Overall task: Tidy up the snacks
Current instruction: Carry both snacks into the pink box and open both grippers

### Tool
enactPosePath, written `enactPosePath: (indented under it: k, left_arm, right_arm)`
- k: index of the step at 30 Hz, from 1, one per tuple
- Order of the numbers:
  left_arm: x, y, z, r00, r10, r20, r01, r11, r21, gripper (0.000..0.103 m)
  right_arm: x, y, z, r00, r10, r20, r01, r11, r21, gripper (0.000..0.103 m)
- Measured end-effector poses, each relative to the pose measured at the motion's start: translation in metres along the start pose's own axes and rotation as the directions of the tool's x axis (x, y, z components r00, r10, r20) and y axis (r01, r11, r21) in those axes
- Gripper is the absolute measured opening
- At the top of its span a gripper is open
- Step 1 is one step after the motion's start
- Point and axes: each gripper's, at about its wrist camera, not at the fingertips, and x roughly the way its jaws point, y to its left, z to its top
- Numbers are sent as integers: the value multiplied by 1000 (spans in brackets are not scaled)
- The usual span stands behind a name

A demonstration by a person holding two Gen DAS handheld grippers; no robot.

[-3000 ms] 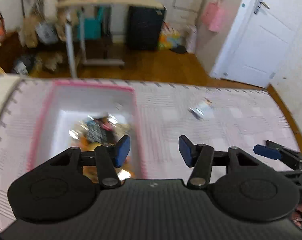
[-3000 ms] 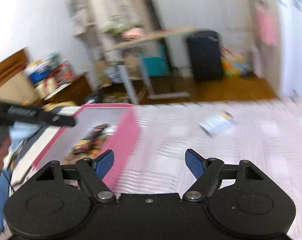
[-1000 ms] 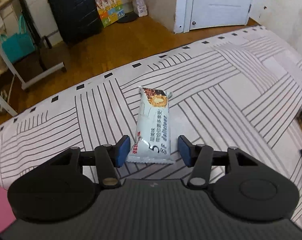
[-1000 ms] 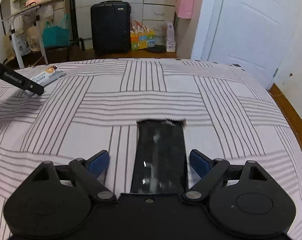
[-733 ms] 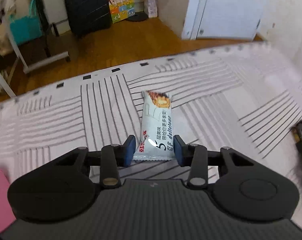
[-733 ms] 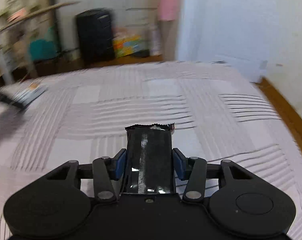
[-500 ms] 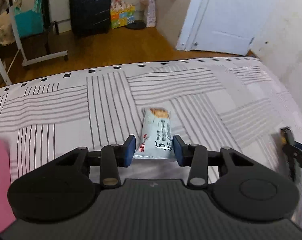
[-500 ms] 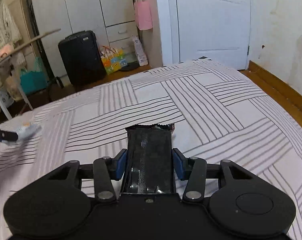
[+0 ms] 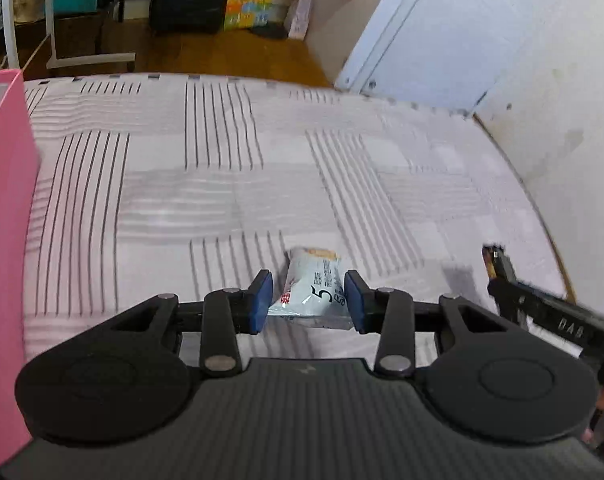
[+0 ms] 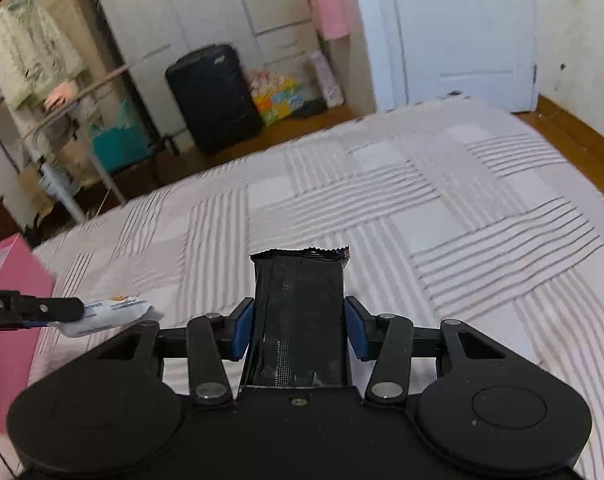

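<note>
Snacks were both in hand: the white packet point(image 9: 316, 292) sat clenched in the left gripper point(image 9: 307, 300) at lower centre, the black packet point(image 10: 300, 320) pinched in the right gripper point(image 10: 300, 330), each gripped across its width, probably for carrying. The pink box point(image 9: 4, 240) stood at the left edge; only bare striped bedspread point(image 9: 242, 184) lay between.
</note>
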Motion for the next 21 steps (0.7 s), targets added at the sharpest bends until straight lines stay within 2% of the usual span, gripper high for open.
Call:
enactPosePath:
  k: [4, 6, 9, 12, 13, 14, 15, 17, 21]
  left_arm:
    - [4, -11, -19, 997, 26, -70, -21, 997, 74, 38]
    - [7, -20, -27, 997, 49, -58, -41, 991, 129, 40]
    - [16, -33, -35, 996, 93, 1, -91, 971, 220, 46]
    - [37, -42, -38, 987, 162, -24, -149, 948, 283, 49]
    - [42, -44, -42, 983, 178, -35, -159, 941, 297, 45]
    - [45, -45, -46, 978, 205, -34, -185, 934, 306, 30]
    - [46, -46, -49, 973, 231, -27, -212, 928, 306, 26]
    - [39, -46, -51, 973, 228, -27, -210, 931, 300, 24]
    - [11, -44, -50, 982, 187, -40, -172, 957, 235, 24]
  right_arm:
    - [-3, 14, -12, 999, 26, -24, -27, 998, -54, 53]
    - [-3, 17, -14, 999, 31, -37, -34, 998, -60, 53]
    - [-3, 18, -16, 998, 47, -51, -50, 996, -68, 53]
    - [-6, 21, -15, 997, 54, -53, -58, 996, -73, 53]
    - [-8, 21, -15, 997, 58, -54, -62, 995, -74, 53]
    - [-9, 20, -16, 997, 60, -55, -64, 995, -75, 53]
    - [-10, 20, -16, 997, 61, -56, -65, 995, -77, 53]
    - [-14, 22, -17, 996, 66, -60, -71, 994, -88, 53]
    - [-22, 37, -23, 994, 101, -51, -108, 981, -162, 53]
